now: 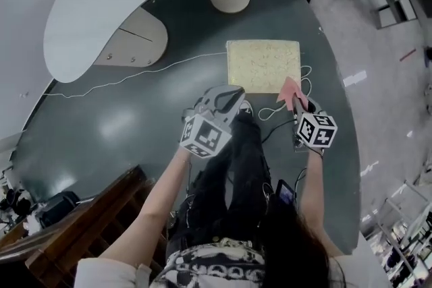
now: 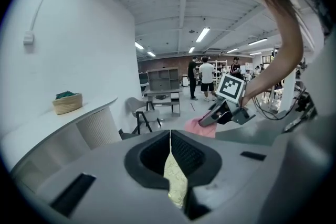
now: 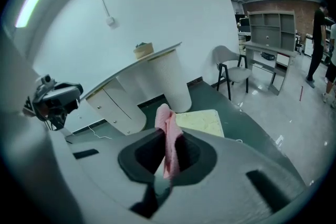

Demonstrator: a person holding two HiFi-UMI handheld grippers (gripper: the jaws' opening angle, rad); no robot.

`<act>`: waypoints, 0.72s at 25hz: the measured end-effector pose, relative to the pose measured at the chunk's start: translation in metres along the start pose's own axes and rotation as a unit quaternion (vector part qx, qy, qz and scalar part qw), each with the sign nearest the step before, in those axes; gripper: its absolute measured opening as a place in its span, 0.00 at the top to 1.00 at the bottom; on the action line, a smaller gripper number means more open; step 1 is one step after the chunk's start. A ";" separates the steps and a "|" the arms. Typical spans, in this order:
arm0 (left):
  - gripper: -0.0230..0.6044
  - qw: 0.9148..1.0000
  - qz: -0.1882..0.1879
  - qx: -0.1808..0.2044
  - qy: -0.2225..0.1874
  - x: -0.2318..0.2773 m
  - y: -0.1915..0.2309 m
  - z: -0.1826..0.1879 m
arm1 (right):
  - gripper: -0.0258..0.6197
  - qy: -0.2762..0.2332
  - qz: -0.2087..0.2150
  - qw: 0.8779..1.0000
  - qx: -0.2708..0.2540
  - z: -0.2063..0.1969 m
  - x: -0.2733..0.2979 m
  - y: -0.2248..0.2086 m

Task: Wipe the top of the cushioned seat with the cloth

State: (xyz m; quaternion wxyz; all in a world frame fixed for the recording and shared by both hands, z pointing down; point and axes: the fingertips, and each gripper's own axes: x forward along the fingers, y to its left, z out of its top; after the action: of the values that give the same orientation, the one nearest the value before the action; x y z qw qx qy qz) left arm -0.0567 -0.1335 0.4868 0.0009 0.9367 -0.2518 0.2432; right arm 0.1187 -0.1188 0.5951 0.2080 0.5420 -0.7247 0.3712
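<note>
1. Dark green glossy floor (image 1: 121, 125): carries the seat. A thin white cable (image 1: 135, 76) runs up to the seat's left edge, so sweeps should stay clear of it.
2. Pale yellow square cushioned seat (image 1: 263, 65): lies flat ahead of both tools, top bare, not yet wiped.
3. Pink cloth (image 1: 291, 90): bunched, above the seat's near right corner. Likely best lowered flat, then drawn across in overlapping passes.
4. Right tool (image 3: 167, 152): clamped on the cloth.
5. Left tool (image 2: 170, 136): jaws together, seemingly empty; it could steady the near left corner.
</note>
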 end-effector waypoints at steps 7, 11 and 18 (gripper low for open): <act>0.95 1.000 0.017 -0.011 -0.001 -0.085 -0.020 0.003 | 0.94 -0.039 0.045 0.998 -0.012 0.016 -0.061 0.106; 0.95 0.999 0.032 -0.015 -0.009 -0.128 -0.023 0.011 | 0.94 -0.058 0.057 0.996 -0.019 0.017 -0.092 0.155; 0.95 0.997 0.059 -0.038 -0.040 -0.188 -0.028 0.022 | 0.94 -0.082 0.059 0.995 -0.028 0.005 -0.140 0.209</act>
State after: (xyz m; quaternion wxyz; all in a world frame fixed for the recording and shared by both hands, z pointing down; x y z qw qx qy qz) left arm -0.1751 -0.0235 0.3850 0.0118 0.9284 -0.3155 0.1959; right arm -0.0320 -0.0053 0.4279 0.1408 0.5210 -0.7799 0.3170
